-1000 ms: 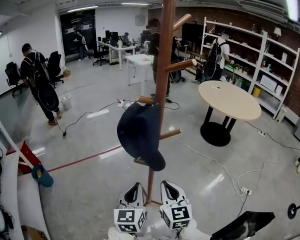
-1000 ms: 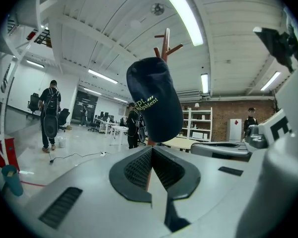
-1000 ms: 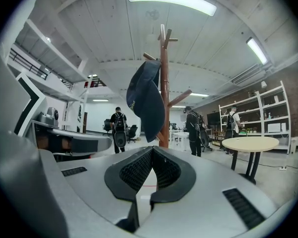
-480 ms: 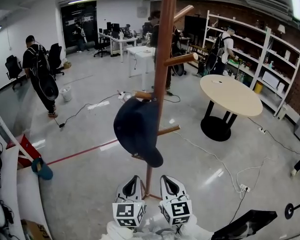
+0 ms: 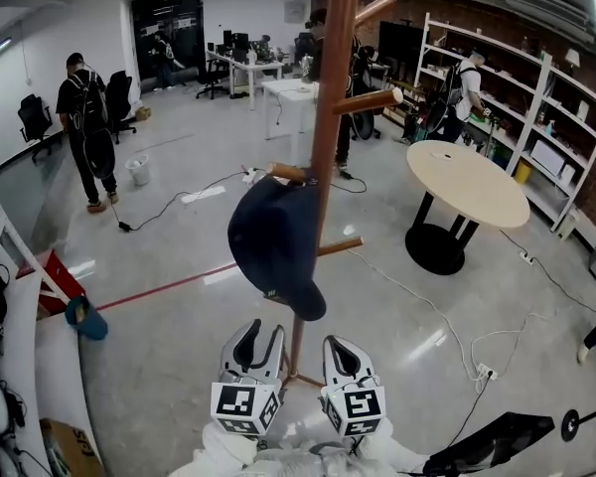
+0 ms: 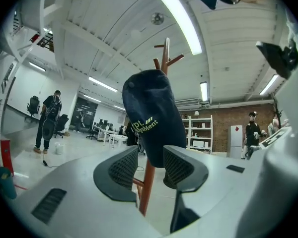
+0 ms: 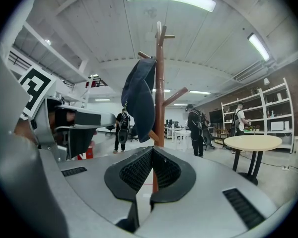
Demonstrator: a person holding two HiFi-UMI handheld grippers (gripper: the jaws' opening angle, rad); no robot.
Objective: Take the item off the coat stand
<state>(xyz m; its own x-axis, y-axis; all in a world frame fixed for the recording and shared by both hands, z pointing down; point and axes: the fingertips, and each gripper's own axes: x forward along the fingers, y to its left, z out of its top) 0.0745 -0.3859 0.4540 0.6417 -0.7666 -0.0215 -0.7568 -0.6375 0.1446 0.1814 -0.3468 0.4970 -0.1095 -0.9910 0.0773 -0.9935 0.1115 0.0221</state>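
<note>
- Left gripper view shows the change closest in: the left claw has just been opening, from fully closed to about half apart. It grips nothing. The lower edge of the cap shows in the gap between its pads, which do not press on it.
- Head view has that left claw a little higher than a second ago, nearer the cap's hanging edge. The right claw sits beside it much as before, jaws together and empty.
- Judged from this, the left claw is being readied to close on the cap, and nothing has been lifted yet.
- The dark blue cap hangs just above and ahead of the left claw, slightly to its right. A small gap remains between the claw tips and the cap's lowest edge.
- The cap hangs from a short peg on the left side of the wooden coat stand. The pole rises beyond and between the two claws.
- The peg slants slightly upward, so the cap will likely need lifting up and outward to slip free.
- Farther off, the round worktop stands well apart to the right, out of the way.
</note>
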